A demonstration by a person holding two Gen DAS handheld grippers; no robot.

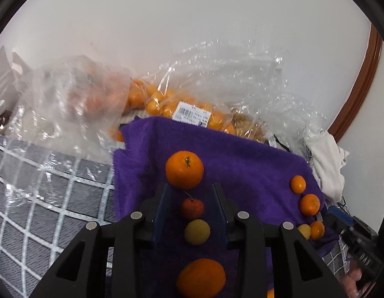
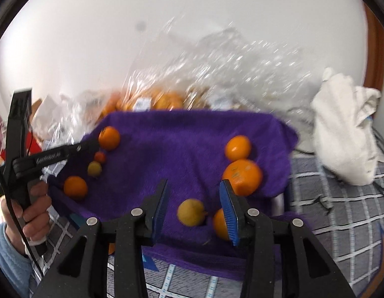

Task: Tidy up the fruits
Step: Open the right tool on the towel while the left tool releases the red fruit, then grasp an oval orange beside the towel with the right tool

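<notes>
A purple towel [image 1: 241, 164] carries loose fruit. In the left wrist view my left gripper [image 1: 190, 188] is open above a small red fruit [image 1: 192, 208] and a yellow fruit [image 1: 196, 231], with a big orange [image 1: 184, 169] just beyond the fingertips and another orange [image 1: 201, 278] below. Small oranges [image 1: 298, 184] lie at the towel's right edge. In the right wrist view my right gripper [image 2: 194, 186] is open and empty over a yellow fruit [image 2: 191, 212]; an orange [image 2: 221, 224] sits behind its right finger, and a larger orange [image 2: 242, 176] lies beyond it.
Clear plastic bags of oranges [image 1: 167, 104] lie behind the towel against the white wall. A white cloth [image 2: 345, 124] is heaped at the right. A grey checked cover [image 1: 43, 198] lies under everything. The left gripper [image 2: 92, 146] shows in the right wrist view.
</notes>
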